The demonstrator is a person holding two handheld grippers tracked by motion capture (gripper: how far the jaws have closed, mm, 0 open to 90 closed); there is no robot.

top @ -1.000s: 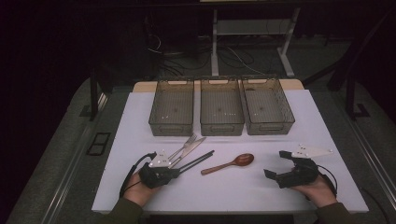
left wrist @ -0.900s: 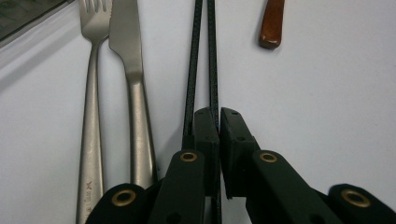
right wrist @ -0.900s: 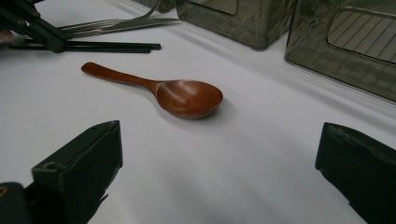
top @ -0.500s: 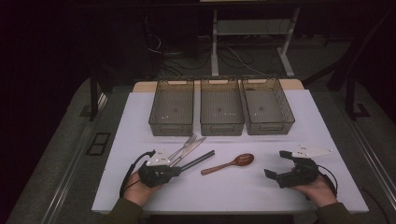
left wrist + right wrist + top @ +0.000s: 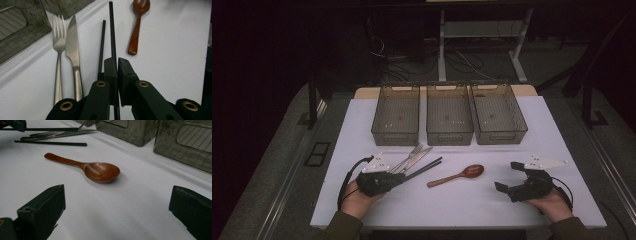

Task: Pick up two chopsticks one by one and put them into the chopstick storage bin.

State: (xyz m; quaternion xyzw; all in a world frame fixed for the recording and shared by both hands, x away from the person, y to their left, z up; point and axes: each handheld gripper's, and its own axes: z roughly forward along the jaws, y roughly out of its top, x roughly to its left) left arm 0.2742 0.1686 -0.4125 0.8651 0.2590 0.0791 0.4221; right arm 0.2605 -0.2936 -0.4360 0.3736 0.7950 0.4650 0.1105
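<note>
The left tongs (image 5: 117, 65) are pinched almost fully together on one black chopstick (image 5: 112, 30), which lies on the desk toward its near-left corner, just beside the second chopstick (image 5: 102, 42), the knife (image 5: 72, 42) and the fork (image 5: 58, 37). The grip sits near one end of a long, thin stick, so it could pivot or slip between the pads when lifted, and its far tip may drag the loose chopstick or nudge the knife. From above it is hard to tell how squarely the stick is held. The right tongs (image 5: 512, 179) stand wide open and empty near the desk's near-right corner, facing the wooden spoon (image 5: 96, 170); a careless sweep could knock it. The three bins (image 5: 449, 115) wait along the far edge.
</note>
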